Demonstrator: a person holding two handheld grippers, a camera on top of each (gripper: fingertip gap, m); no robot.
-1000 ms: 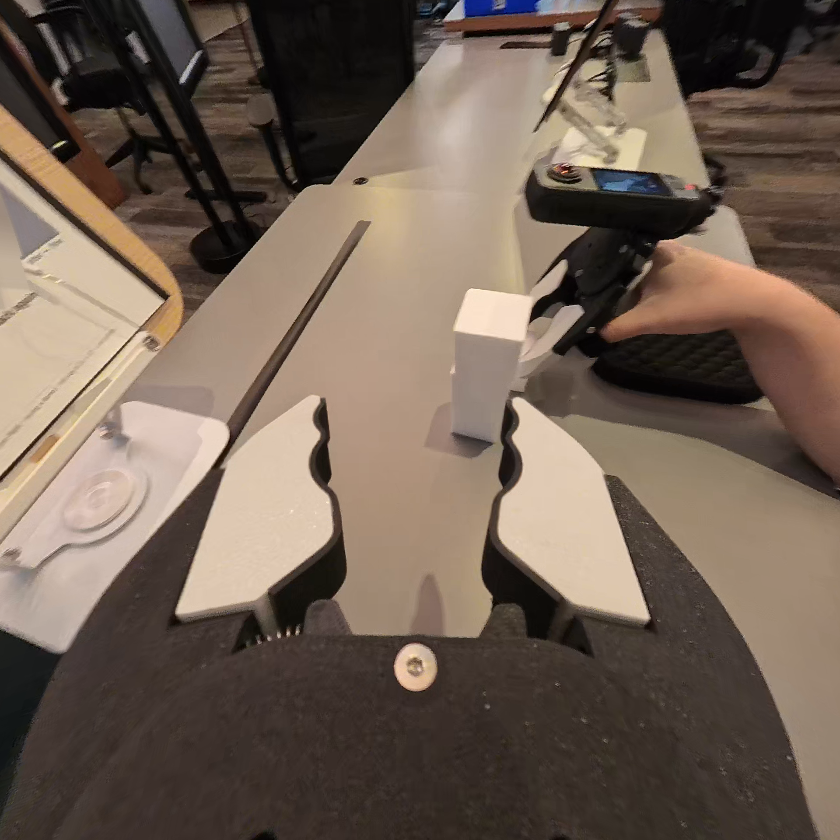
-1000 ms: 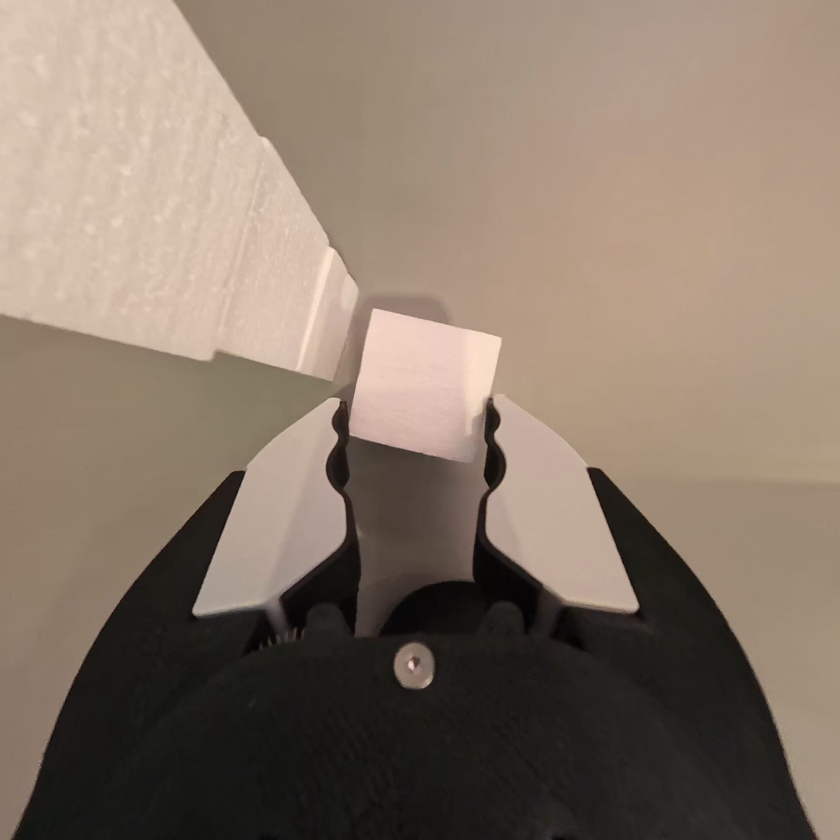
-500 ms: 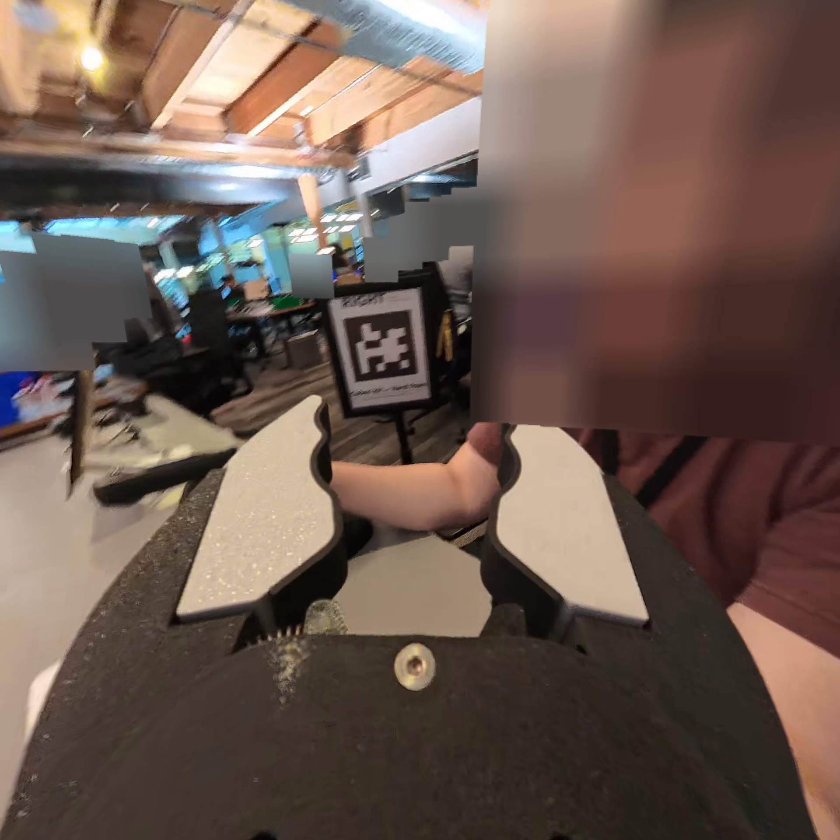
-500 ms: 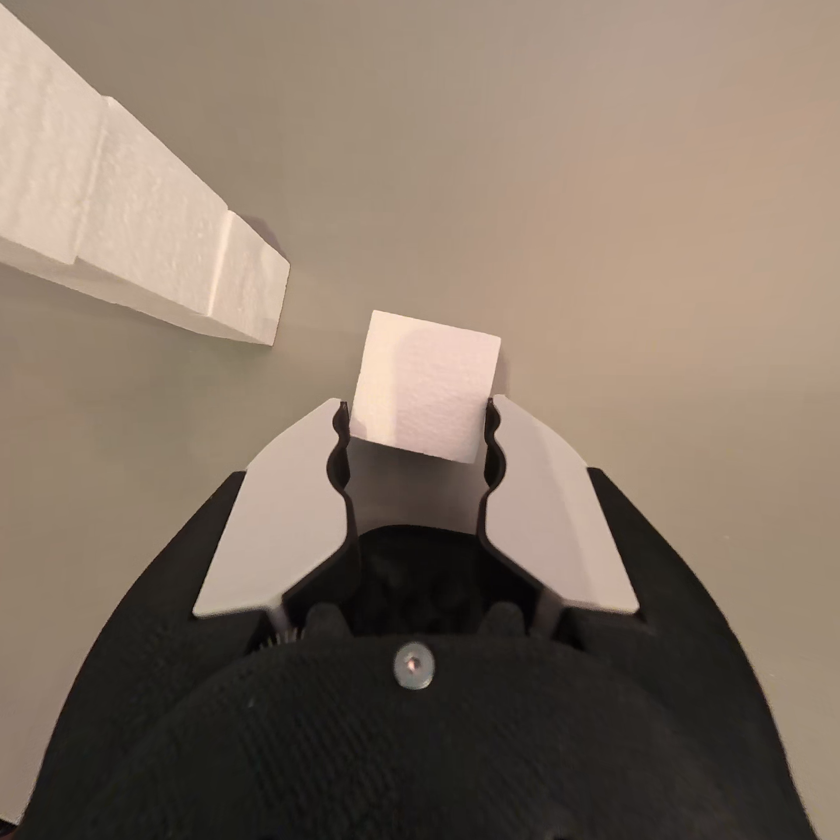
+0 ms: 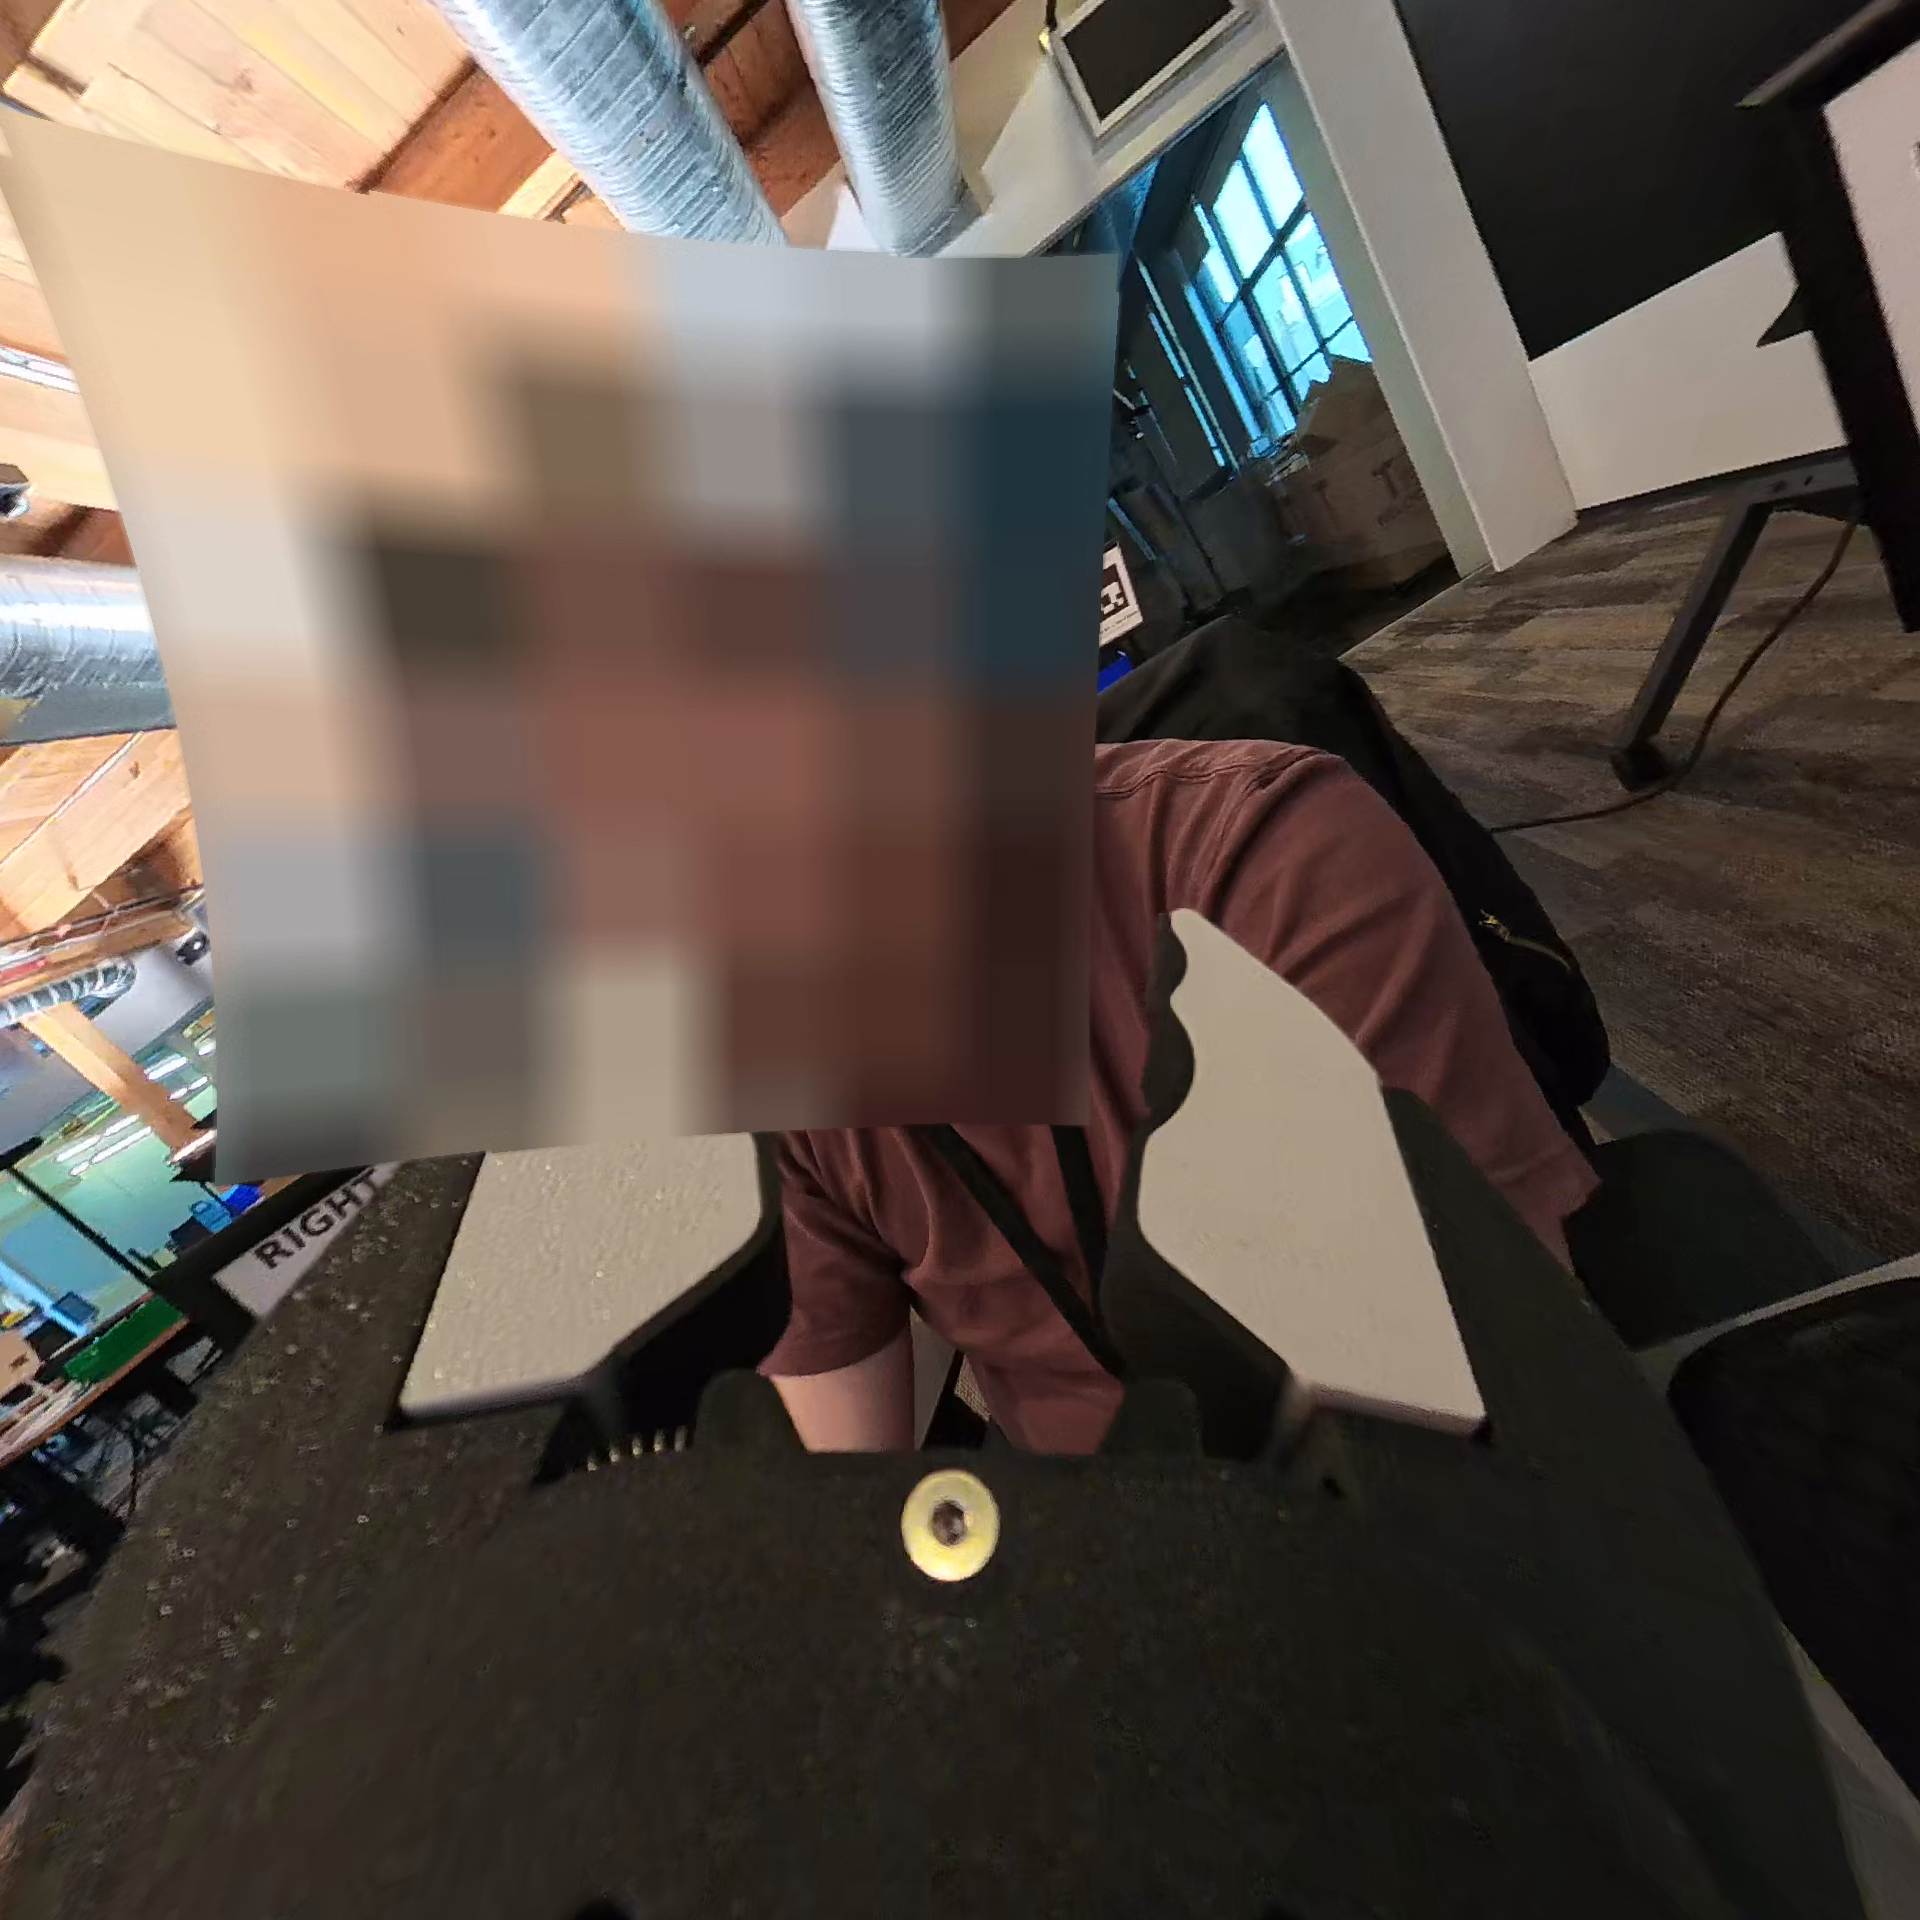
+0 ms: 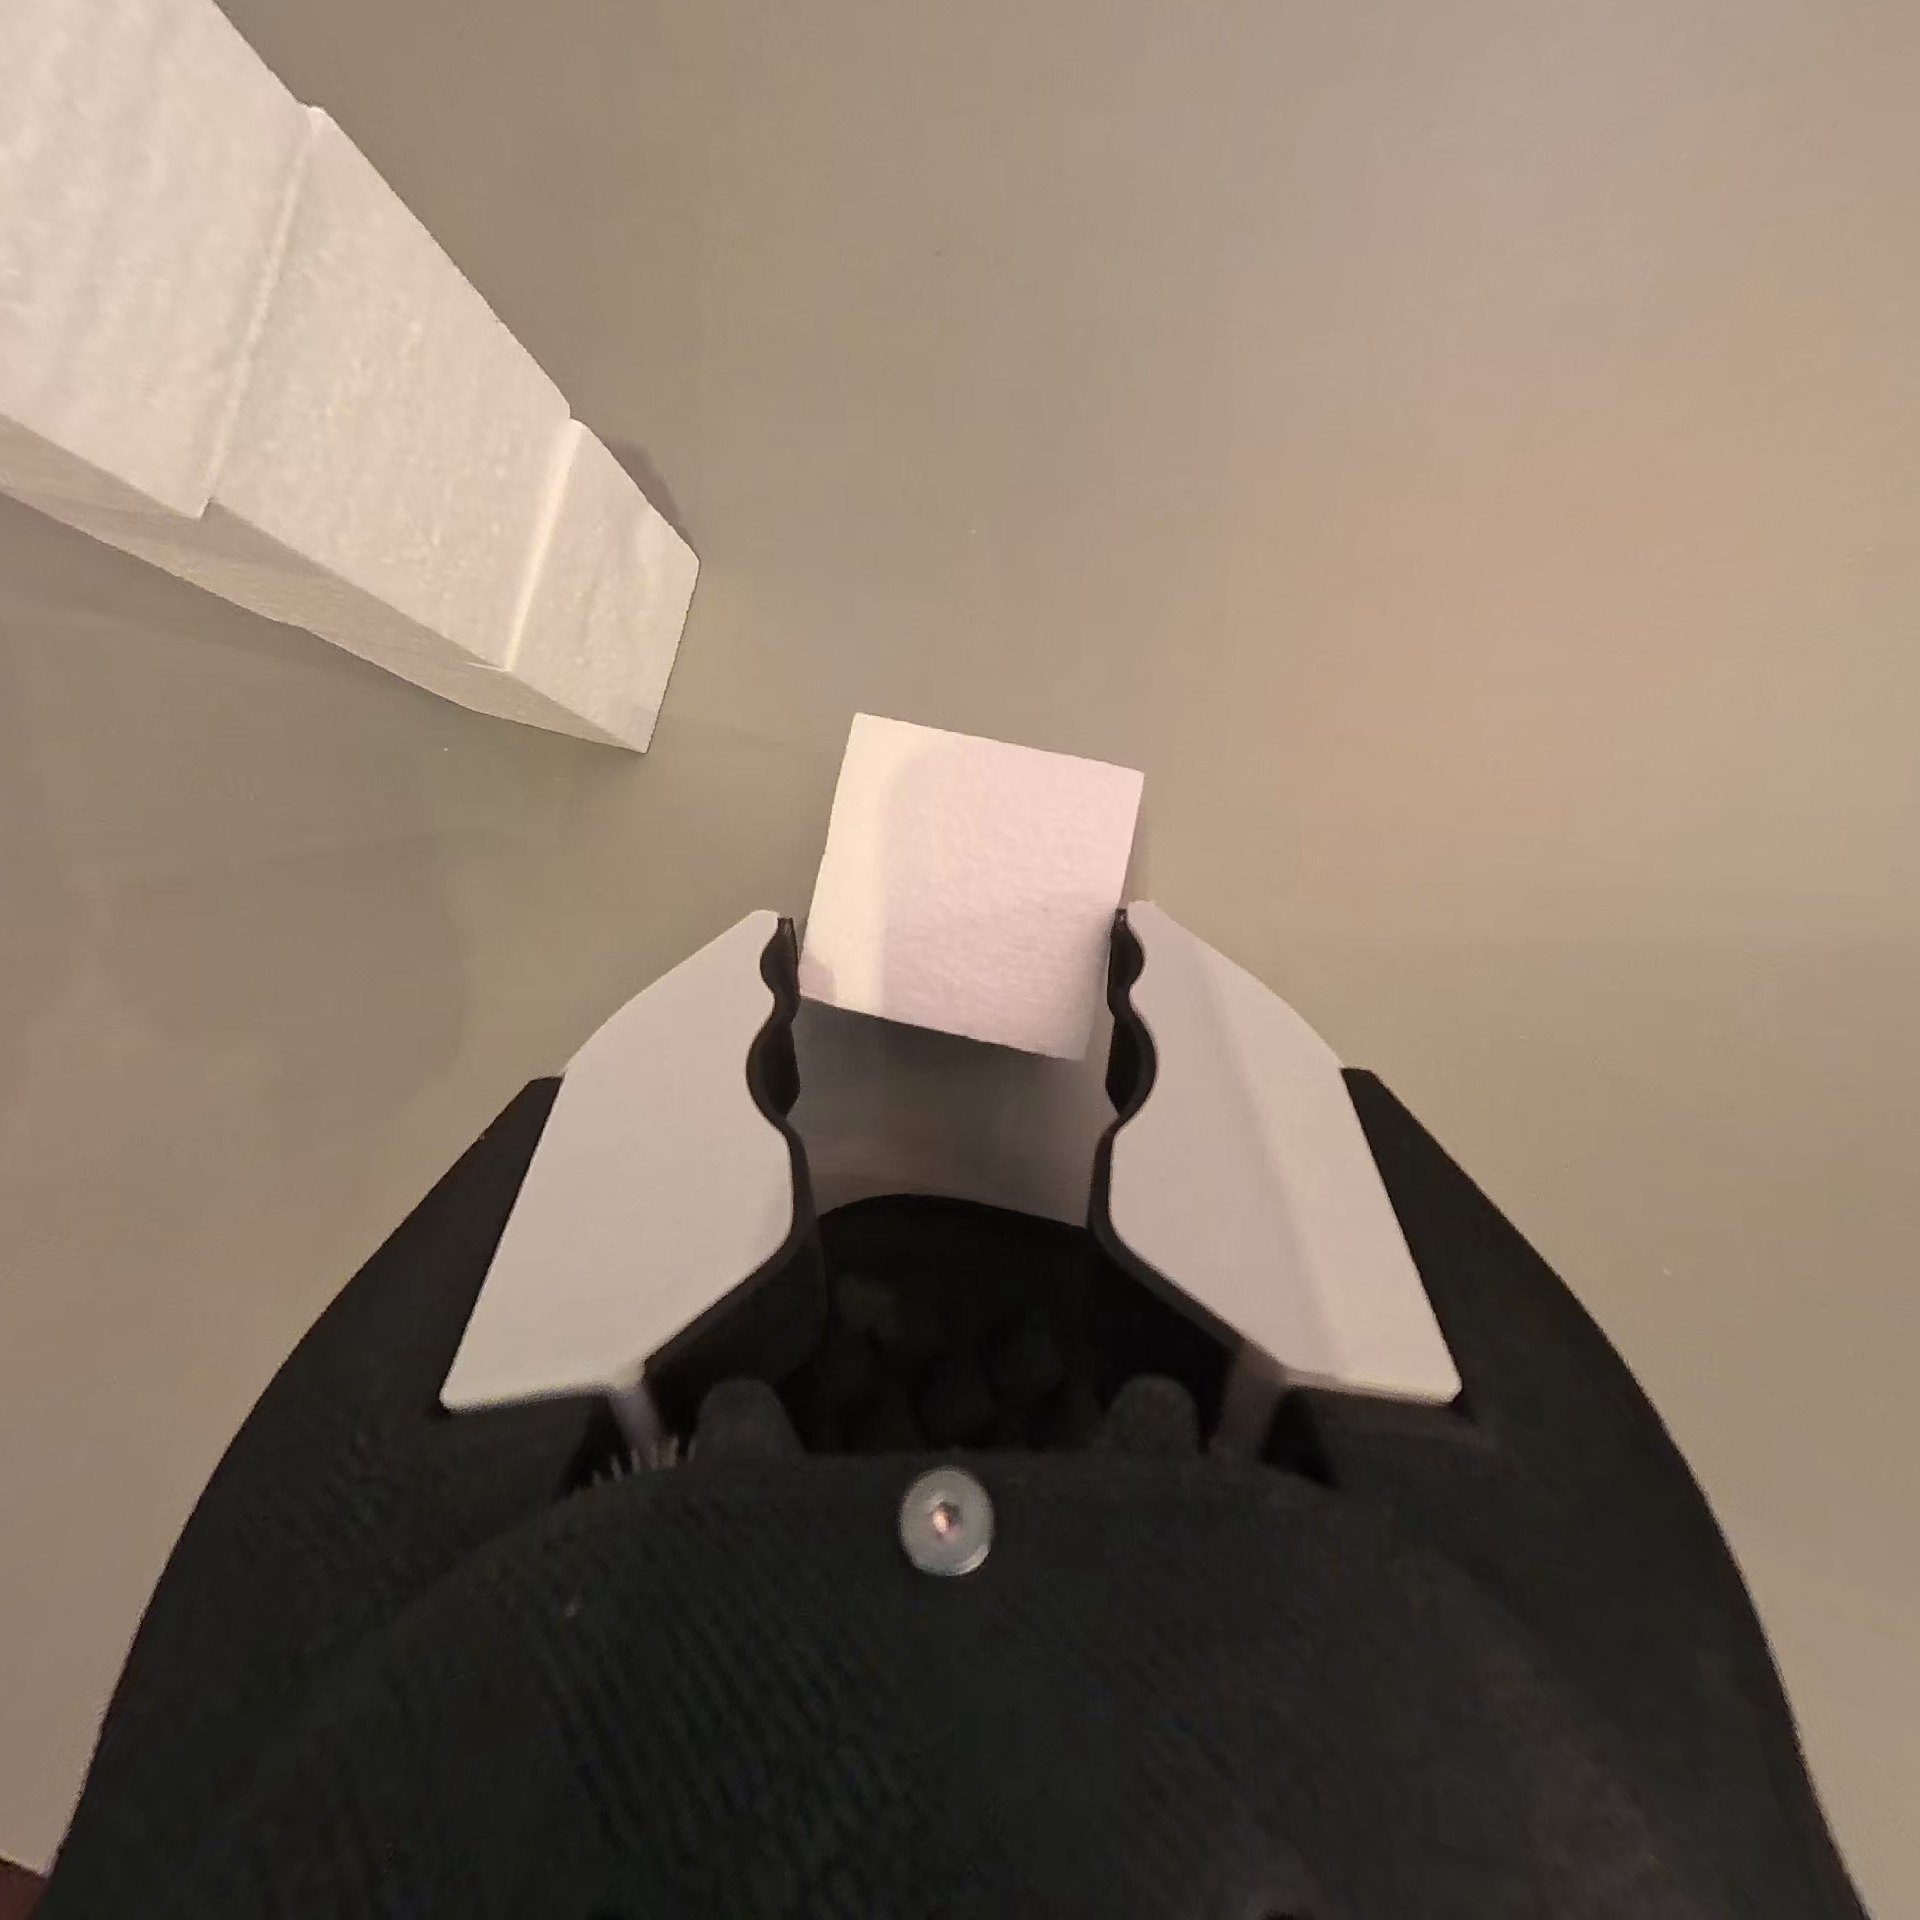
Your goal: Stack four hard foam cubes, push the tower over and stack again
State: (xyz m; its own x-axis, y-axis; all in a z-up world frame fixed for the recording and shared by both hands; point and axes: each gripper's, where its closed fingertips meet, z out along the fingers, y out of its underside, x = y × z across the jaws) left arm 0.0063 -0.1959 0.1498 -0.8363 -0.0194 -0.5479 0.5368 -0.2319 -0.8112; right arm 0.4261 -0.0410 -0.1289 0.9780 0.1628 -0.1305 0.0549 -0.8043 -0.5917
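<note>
From the left wrist view, my left gripper (image 5: 961,1049) points up and away from the table at a person in a maroon shirt (image 5: 1299,914), jaws wide apart and empty. From the right wrist view, my right gripper (image 6: 954,920) clamps a white foam cube (image 6: 971,883) over the grey table (image 6: 1351,416), beside the three-cube tower (image 6: 343,468). The fourth cube is in hand, I judge; next, centre it over the top and lower gently.

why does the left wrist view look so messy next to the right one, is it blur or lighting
Left wrist view: a mosaic patch hides most of the frame, wide-angle bending warps the ducts, bright window. Right wrist view: sharp, even warm light, the held cube throws a soft shadow on the table.
</note>
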